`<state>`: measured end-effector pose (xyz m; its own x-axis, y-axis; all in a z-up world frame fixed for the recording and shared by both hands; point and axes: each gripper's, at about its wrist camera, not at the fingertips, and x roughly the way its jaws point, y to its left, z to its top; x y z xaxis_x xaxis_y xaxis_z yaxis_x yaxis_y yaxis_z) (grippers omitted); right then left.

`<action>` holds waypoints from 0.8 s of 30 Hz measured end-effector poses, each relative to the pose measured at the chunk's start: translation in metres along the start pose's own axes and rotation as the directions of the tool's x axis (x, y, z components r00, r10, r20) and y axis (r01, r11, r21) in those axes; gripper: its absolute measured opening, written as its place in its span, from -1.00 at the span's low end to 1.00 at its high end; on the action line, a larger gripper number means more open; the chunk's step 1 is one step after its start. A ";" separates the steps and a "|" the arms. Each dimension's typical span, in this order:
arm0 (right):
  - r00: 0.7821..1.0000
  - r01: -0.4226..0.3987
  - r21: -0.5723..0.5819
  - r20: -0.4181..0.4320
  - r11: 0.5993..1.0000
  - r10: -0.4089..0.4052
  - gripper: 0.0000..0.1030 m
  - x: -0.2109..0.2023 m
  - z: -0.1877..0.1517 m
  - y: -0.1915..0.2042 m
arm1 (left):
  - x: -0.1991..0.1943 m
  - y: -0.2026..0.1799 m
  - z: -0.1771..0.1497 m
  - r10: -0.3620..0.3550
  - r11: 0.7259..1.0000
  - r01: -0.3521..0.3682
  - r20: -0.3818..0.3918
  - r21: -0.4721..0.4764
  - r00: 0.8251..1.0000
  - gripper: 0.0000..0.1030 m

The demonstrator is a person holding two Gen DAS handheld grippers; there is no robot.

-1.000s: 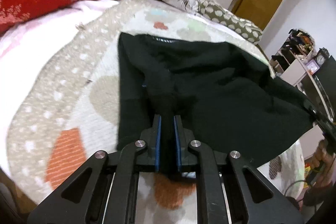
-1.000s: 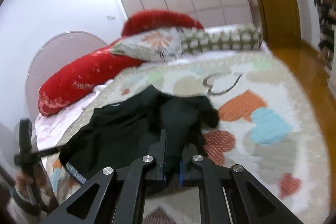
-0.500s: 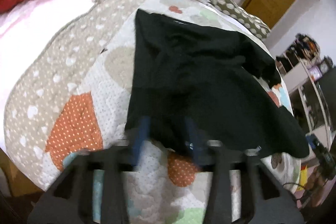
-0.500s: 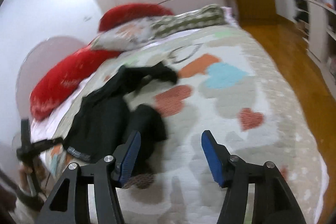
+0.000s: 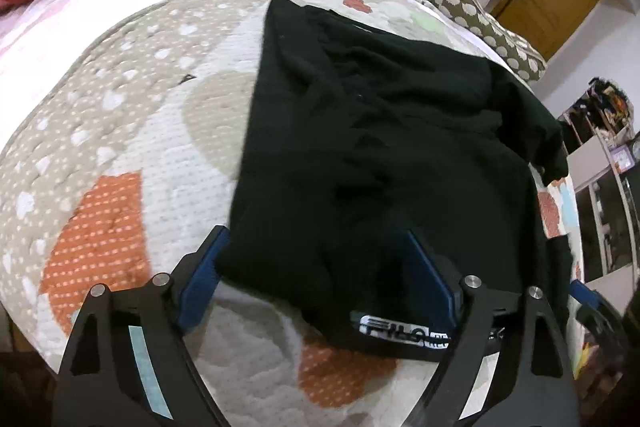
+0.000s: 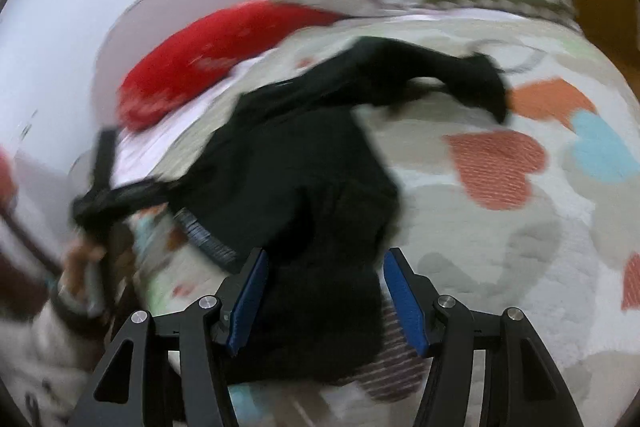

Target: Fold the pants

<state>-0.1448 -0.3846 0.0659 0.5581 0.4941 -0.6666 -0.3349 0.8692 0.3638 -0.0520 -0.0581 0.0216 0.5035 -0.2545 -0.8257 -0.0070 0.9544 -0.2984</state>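
A: How are the jaws of the left gripper (image 5: 316, 267) set?

B: They are spread wide and nothing is clamped; the near edge of the black pants (image 5: 384, 155) is straddled by the blue pads.

A: And the right gripper (image 6: 324, 291)?

B: Its jaws are parted too, with loose cloth lying between them, ungripped.

A: Where are the pants found?

B: They are spread on the heart-print quilt (image 5: 120, 147), reaching toward 12 o'clock, with red pillows (image 6: 224, 47) seen at 11 o'clock.

Left tongs (image 5: 316, 267) and right tongs (image 6: 324, 297), jaws spread wide (blue pads bare).
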 end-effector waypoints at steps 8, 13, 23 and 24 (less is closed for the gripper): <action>0.997 0.039 0.120 0.060 0.992 -0.046 0.14 -0.020 -0.010 -0.028 | 0.008 -0.007 0.007 0.014 1.000 -0.014 0.015 -0.016 1.000 0.71; 1.000 0.028 0.004 0.010 1.000 -0.028 0.14 0.011 0.005 0.000 | 0.007 -0.007 0.003 0.010 1.000 -0.010 0.019 0.010 1.000 0.71; 0.984 0.140 0.035 0.109 0.990 -0.143 -0.76 -0.013 0.005 -0.022 | -0.011 0.018 0.003 -0.090 0.991 0.091 0.014 -0.095 0.996 0.71; 0.969 0.198 0.079 0.132 0.977 -0.207 -0.76 -0.030 0.004 -0.037 | -0.011 0.020 0.003 -0.098 0.989 0.099 0.013 -0.107 0.995 0.71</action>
<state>-0.1462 -0.4313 0.0748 0.7107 0.3017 -0.6355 -0.1571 0.9486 0.2746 -0.0547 -0.0359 0.0259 0.5133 -0.3451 -0.7858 -0.0491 0.9023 -0.4284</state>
